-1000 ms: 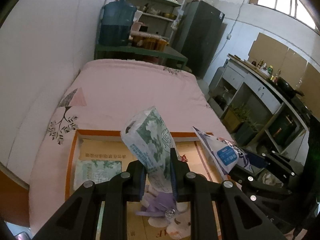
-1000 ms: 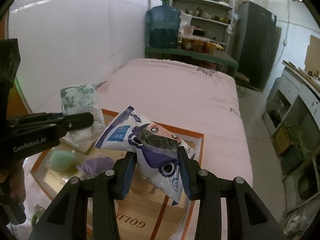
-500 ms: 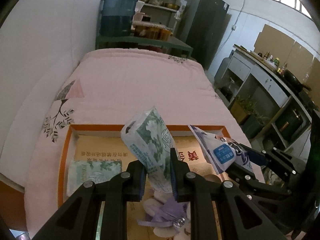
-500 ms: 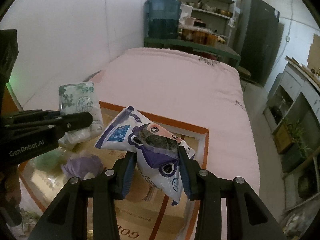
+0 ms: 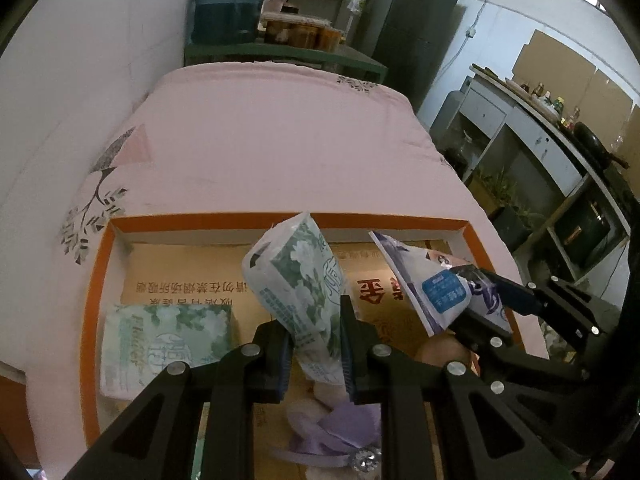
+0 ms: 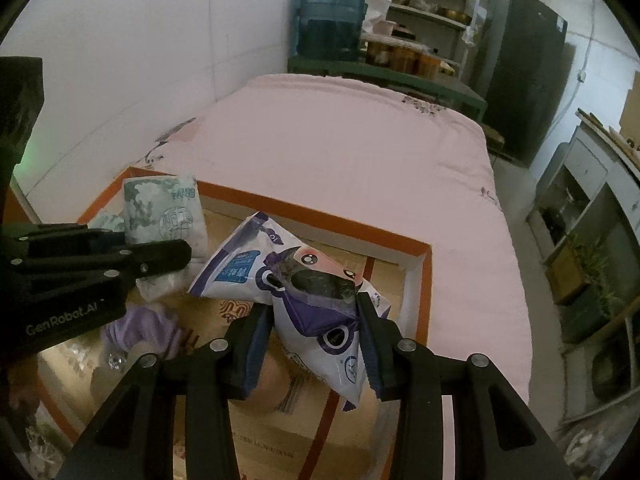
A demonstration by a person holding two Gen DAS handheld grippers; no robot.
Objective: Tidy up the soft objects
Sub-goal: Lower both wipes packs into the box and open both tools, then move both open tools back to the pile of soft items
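My left gripper (image 5: 314,344) is shut on a green flowered tissue pack (image 5: 300,280), held upright over the orange-rimmed cardboard box (image 5: 280,220). The same tissue pack (image 6: 164,216) and left gripper (image 6: 176,256) show at the left of the right wrist view. My right gripper (image 6: 312,344) is shut on a white and purple soft packet (image 6: 304,300), also over the box; that packet (image 5: 432,292) sits at the right of the left wrist view. In the box lie a second green tissue pack (image 5: 164,344), a purple fabric piece (image 5: 336,436) and a pinkish soft object (image 6: 272,380).
The box (image 6: 424,280) rests on a bed with a pink quilt (image 5: 280,140) against a white wall. Beyond the bed stand a green bench with a blue water jug (image 5: 228,0) and a dark cabinet (image 5: 412,36). Shelves and a counter (image 5: 540,140) line the right side.
Both grippers have sunk toward the box with their packs still held. The box looms larger and the second tissue pack and purple fabric lie closer below.
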